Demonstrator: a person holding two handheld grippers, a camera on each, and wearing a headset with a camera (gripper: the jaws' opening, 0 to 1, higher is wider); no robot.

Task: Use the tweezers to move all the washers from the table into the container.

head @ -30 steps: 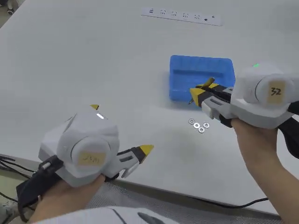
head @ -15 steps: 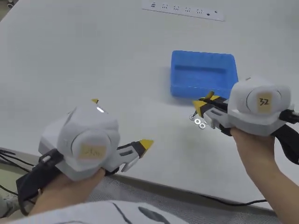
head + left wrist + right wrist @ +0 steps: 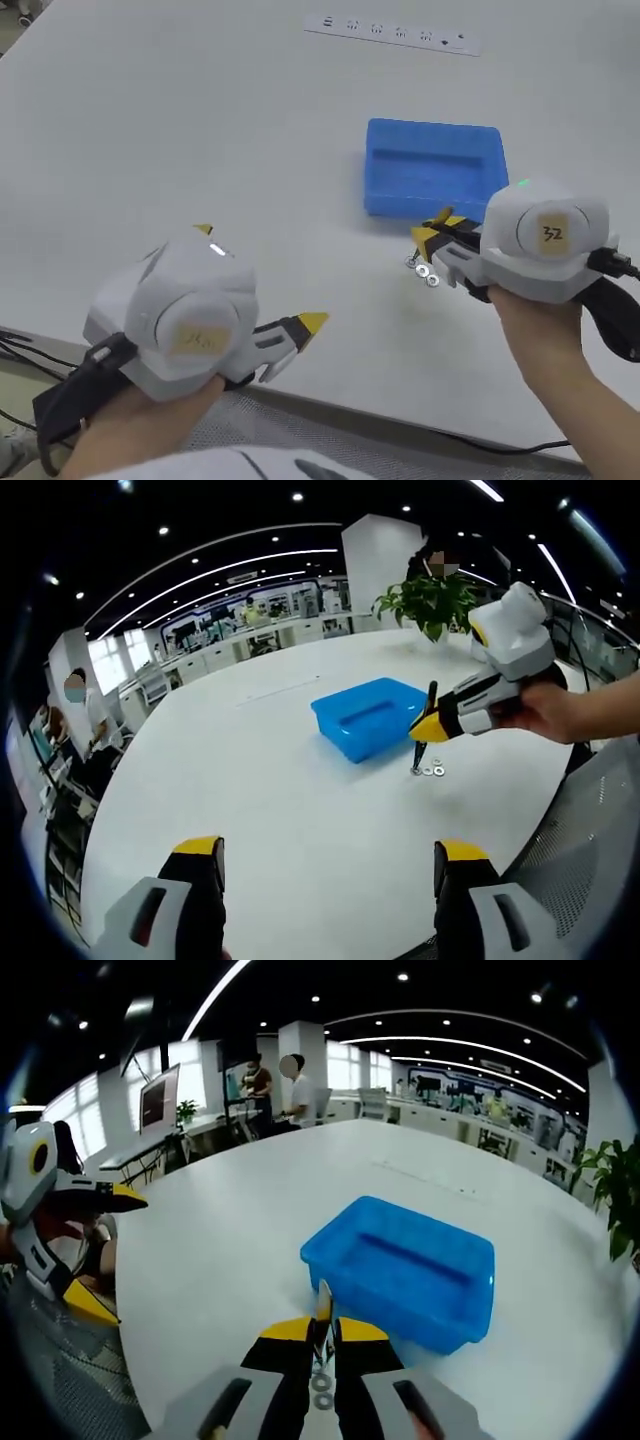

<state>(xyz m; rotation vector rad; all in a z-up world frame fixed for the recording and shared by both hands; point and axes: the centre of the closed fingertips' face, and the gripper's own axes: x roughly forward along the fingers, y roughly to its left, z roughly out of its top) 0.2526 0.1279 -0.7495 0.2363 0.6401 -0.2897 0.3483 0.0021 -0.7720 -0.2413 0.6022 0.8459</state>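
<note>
A few small metal washers (image 3: pixel 424 272) lie together on the white table just in front of the blue container (image 3: pixel 436 168). My right gripper (image 3: pixel 428 239) is shut on thin tweezers (image 3: pixel 424 728) that point down, their tip right at the washers (image 3: pixel 431 771). Between its own jaws the tweezers (image 3: pixel 323 1306) stick forward, with the washers (image 3: pixel 322 1392) below and the container (image 3: pixel 405 1268) ahead; it looks empty inside. My left gripper (image 3: pixel 258 277) hovers open over the near left part of the table, well away from the washers, holding nothing.
A white power strip (image 3: pixel 392 33) lies at the far side of the table. The table's near edge (image 3: pixel 400 420) runs just below both hands, with a dark cable along it. People stand in the office behind.
My right gripper has drawn back from over the container's front edge and come down, bringing the tweezers' tip to the washers. The left gripper has hardly moved.
</note>
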